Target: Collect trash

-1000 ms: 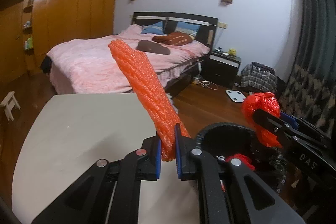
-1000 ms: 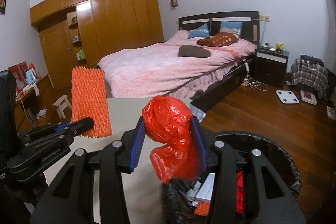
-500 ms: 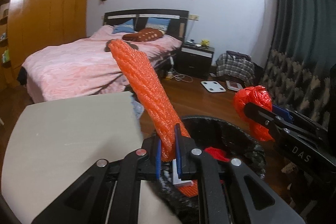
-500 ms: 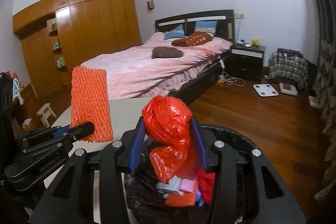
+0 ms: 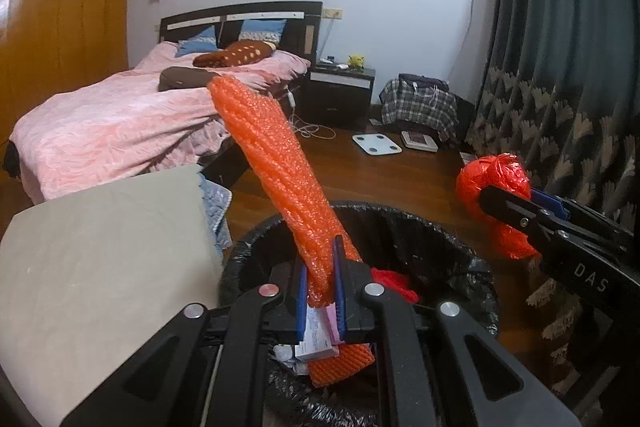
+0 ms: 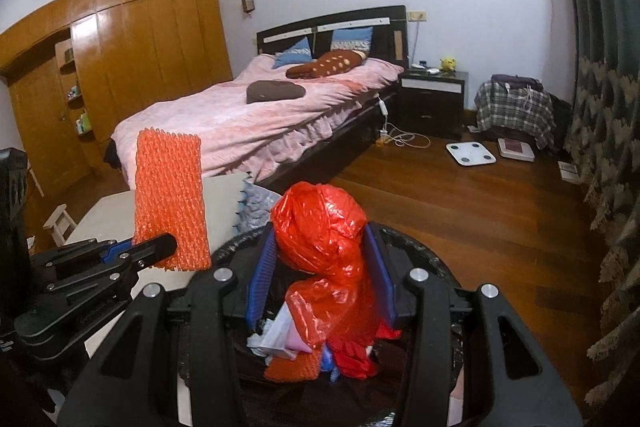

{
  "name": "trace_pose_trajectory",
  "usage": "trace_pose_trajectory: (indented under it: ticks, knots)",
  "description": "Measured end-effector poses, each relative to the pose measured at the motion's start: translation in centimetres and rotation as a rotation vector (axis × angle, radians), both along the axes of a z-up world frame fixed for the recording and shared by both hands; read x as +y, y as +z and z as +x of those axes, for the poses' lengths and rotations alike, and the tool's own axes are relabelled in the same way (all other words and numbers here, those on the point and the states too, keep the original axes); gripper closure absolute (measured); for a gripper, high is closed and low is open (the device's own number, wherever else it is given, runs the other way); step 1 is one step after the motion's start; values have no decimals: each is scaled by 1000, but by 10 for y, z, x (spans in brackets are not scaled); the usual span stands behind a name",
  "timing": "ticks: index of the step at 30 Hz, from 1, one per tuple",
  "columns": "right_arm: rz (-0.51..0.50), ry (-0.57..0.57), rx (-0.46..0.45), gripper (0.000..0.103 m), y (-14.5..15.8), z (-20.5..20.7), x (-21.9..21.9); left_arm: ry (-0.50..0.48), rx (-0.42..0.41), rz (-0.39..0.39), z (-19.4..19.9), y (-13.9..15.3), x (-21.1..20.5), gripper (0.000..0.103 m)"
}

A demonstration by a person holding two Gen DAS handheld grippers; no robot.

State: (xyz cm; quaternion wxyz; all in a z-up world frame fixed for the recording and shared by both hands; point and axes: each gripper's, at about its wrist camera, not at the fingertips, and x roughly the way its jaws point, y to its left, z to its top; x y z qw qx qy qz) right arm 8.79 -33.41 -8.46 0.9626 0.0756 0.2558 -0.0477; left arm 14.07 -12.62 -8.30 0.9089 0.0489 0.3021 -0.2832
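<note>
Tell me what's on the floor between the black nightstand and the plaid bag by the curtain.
Nothing: the right wrist view shows bare wood floor between the nightstand and the plaid bag. The white scale lies nearer the camera, in front of that gap.

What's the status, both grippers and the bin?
Left gripper shut on foam net. Right gripper shut on red bag. Both over bin, part full. Nothing blocking.
</note>
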Motion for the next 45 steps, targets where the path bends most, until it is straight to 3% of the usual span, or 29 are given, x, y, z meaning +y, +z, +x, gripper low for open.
trace_pose_trajectory:
  ticks: [18, 23, 25, 27, 29, 33, 39, 42, 45]
  knots:
    - [19, -28, 93, 60, -49, 26, -33, -85, 95, 46, 31, -46, -39, 92]
    - [30, -28, 122, 55, -61, 41, -38, -109, 117, 45, 40, -56, -44, 90]
    - [24, -34, 123, 47, -63, 43, -40, -117, 131, 36, 43, -57, -43, 84]
    - [26, -41, 116, 41, -63, 44, -43, -114, 130, 38, 44, -58, -41, 65]
    - [23, -46, 109, 28, -64, 43, -45, -111, 125, 33, 45, -58, -38, 56]
    - [11, -68, 103, 15, -63, 39, -47, -97, 120, 32, 45, -56, -32, 44]
    - [20, -75, 89, 7, -49, 25, -44, -37, 71, 28, 35, -37, -10, 15]
    - [6, -61, 82, 5, -42, 19, -39, -8, 52, 16, 30, -23, 1, 7]
    - [6, -33, 76, 5, -31, 9, -27, 31, 39, 8, 23, -8, 14, 6]
